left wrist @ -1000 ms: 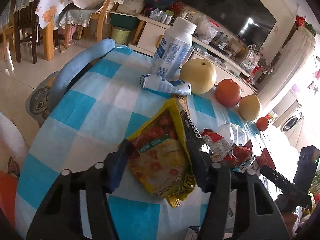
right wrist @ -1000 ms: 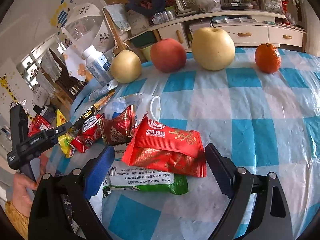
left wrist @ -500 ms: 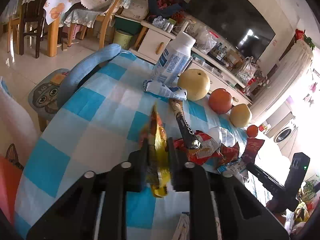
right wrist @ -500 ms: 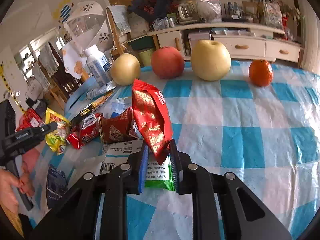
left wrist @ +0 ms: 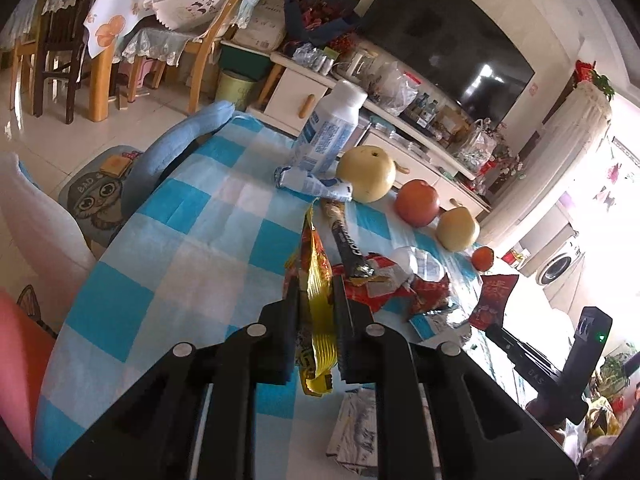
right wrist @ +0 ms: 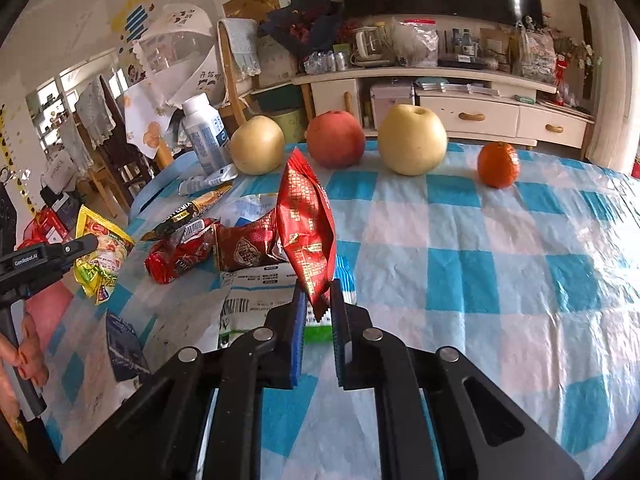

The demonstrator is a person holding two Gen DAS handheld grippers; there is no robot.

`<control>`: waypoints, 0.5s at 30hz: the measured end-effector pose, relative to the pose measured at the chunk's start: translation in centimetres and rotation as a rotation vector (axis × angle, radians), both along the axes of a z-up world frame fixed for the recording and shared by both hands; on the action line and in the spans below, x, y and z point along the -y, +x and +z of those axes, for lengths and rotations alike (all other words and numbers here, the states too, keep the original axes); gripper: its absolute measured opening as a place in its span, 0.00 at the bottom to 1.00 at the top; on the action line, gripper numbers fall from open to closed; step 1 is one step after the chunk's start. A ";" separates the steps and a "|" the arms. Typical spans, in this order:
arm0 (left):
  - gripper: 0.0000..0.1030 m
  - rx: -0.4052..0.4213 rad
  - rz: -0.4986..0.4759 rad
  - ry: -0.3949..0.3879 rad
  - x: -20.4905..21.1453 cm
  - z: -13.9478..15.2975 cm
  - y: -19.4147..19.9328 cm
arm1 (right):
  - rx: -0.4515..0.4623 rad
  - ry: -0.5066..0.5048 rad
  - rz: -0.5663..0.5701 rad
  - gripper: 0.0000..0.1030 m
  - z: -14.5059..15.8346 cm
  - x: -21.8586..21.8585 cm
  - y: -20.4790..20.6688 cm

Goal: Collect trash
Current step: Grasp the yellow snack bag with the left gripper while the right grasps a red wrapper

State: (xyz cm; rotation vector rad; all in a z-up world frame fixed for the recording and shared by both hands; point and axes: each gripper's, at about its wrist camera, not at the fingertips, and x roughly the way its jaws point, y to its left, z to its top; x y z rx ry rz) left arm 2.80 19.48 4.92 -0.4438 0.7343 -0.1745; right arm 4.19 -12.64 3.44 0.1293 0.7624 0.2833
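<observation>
Both packets, which lay flat on the checked tablecloth point(right wrist: 520, 280) a second ago between wide-open jaws, are now pinched edge-on and lifted clear of it. At the bottom centre of the left wrist view, the left gripper point(left wrist: 315, 312) is closed on a yellow snack packet point(left wrist: 316, 280), which is held upright between the black fingers. At the bottom centre of the right wrist view, the right gripper point(right wrist: 318, 312) is clamped on the lower corner of a red snack packet point(right wrist: 306, 224), which stands tilted above the cloth. Just beyond, toward the middle left of that view, a white printed wrapper point(right wrist: 256, 292), a dark red wrapper point(right wrist: 244, 246) and a coffee stick point(right wrist: 188, 210) are seen lying on the cloth. Farther back, in the upper middle, a pear point(right wrist: 257, 145), a red apple point(right wrist: 335, 139), a second pear point(right wrist: 412, 139), an orange point(right wrist: 499, 164) and a white bottle point(right wrist: 204, 134) are lined up near the table's far edge.
</observation>
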 end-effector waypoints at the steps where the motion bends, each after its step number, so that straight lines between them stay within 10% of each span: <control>1: 0.16 0.006 -0.003 -0.003 -0.1 0.2 -0.3 | 0.004 0.004 -0.005 0.09 0.2 0.1 -0.3; 15: 0.16 0.063 0.002 -0.018 -1.7 2.3 -4.4 | 0.065 0.006 0.007 0.03 3.3 -0.8 -4.7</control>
